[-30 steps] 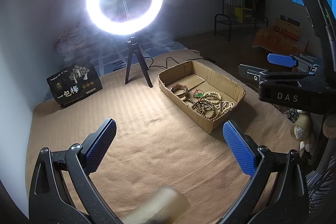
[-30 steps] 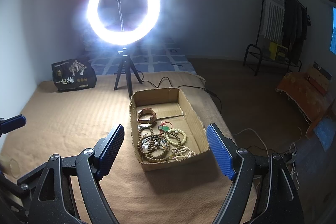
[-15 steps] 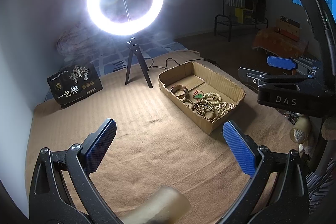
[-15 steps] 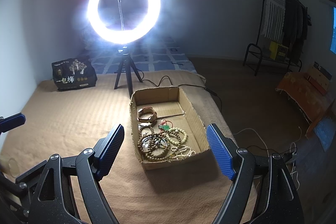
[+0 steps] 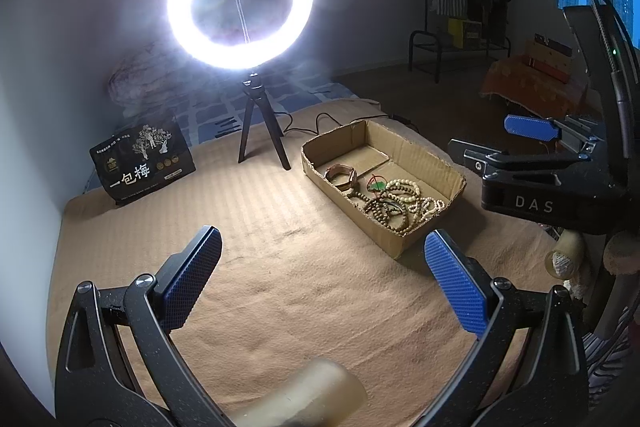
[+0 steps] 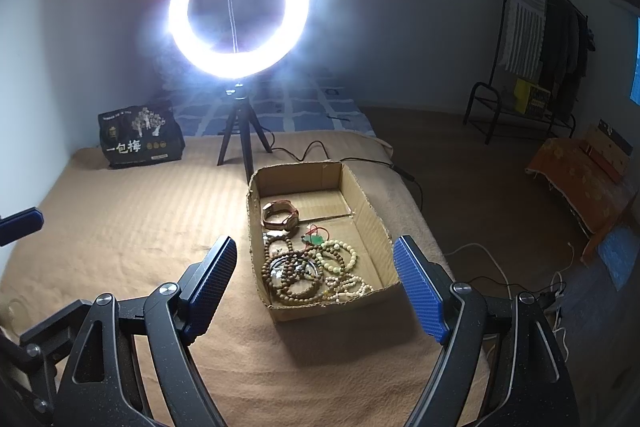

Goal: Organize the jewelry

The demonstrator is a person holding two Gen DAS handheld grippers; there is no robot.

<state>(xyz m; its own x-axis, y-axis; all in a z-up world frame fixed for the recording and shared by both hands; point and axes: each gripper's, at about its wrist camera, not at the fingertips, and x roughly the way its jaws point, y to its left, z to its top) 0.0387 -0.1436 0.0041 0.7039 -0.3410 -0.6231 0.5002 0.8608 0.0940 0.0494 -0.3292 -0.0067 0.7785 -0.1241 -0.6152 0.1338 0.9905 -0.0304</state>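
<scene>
A shallow cardboard box (image 6: pixel 376 223) (image 5: pixel 424 151) sits on a tan blanket. Inside it lie a brown leather watch (image 6: pixel 280 215) (image 5: pixel 340 174), a green pendant on a red cord (image 6: pixel 316 238) (image 5: pixel 377 185), dark wooden bead bracelets (image 6: pixel 290 273) (image 5: pixel 386 213) and pale bead strings (image 6: pixel 344 259) (image 5: pixel 412 189). My right gripper (image 6: pixel 316 285) hangs open just in front of and above the box, nothing between its fingers. My left gripper (image 5: pixel 324 277) is open over bare blanket, left of the box. The right gripper's body (image 5: pixel 548 167) shows at the right edge of the left wrist view.
A lit ring light on a black tripod (image 6: pixel 240 131) (image 5: pixel 260 131) stands behind the box, its cable trailing right. A black printed bag (image 6: pixel 140 135) (image 5: pixel 142 161) leans at the back left. Right of the blanket edge lie floor, cables, a clothes rack (image 6: pixel 532 59) and an orange-covered seat (image 6: pixel 580 167).
</scene>
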